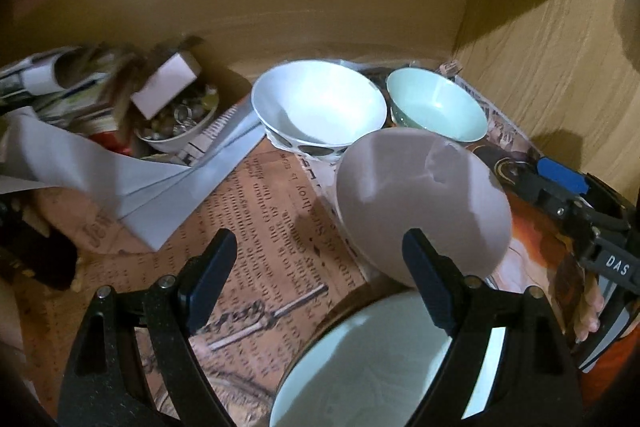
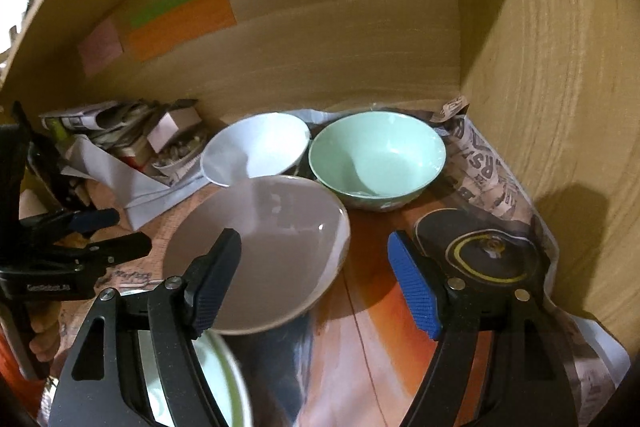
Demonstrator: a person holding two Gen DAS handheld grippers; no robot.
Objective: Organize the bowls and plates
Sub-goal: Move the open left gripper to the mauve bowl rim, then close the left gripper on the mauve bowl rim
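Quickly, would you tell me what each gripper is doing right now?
Left gripper: open, holding nothing.
Right gripper: open, holding nothing; the grey bowl sits between its fingers.

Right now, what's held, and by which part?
Nothing. Left hand-held gripper and right hand-held gripper are both open; the grey bowl lies tilted, ungripped.
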